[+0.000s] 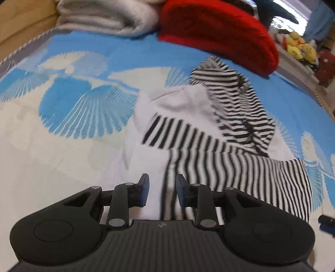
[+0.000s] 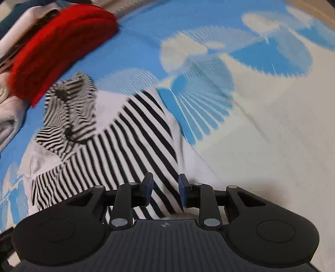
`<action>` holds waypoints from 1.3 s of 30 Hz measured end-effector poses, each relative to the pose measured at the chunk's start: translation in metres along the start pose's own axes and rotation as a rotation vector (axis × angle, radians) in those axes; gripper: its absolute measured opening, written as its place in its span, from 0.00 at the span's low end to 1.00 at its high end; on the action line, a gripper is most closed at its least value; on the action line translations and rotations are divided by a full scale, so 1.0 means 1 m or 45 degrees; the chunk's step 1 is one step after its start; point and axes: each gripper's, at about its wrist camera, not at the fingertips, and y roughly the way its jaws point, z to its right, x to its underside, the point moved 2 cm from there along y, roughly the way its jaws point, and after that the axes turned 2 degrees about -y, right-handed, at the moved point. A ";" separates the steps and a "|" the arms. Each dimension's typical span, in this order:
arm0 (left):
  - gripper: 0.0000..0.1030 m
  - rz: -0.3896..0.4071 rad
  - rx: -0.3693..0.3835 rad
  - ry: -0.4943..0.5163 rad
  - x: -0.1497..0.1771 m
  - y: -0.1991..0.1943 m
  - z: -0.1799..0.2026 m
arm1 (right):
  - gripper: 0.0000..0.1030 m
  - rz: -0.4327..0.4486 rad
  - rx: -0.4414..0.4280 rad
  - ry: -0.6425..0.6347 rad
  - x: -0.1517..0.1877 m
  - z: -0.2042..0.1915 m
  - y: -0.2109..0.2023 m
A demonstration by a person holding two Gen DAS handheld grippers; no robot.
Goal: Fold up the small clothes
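A small black-and-white striped garment (image 1: 219, 134) with white panels lies crumpled on the blue-and-white bedspread (image 1: 69, 108). My left gripper (image 1: 162, 191) is open, its blue pads just over the garment's near edge, with striped cloth showing in the gap. In the right wrist view the same garment (image 2: 125, 138) spreads to the left and centre. My right gripper (image 2: 165, 191) is open above the garment's near striped hem. Neither gripper pinches cloth.
A red knitted garment (image 1: 217, 31) and folded white towels (image 1: 104, 16) lie at the far side of the bed; the red one also shows in the right wrist view (image 2: 58, 41). Yellow plush toys (image 1: 299, 48) sit on a shelf beyond the bed's right edge.
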 end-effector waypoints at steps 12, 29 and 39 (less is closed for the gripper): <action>0.71 0.479 0.019 0.281 -0.023 -0.051 0.038 | 0.27 0.165 0.013 -0.234 -0.016 -0.020 -0.029; 0.30 0.236 0.058 0.164 -0.201 0.153 0.100 | 0.26 0.125 0.006 -0.243 -0.033 -0.017 -0.011; 0.67 0.149 0.110 0.001 -0.285 0.259 0.123 | 0.21 0.116 0.066 -0.254 -0.041 -0.007 0.005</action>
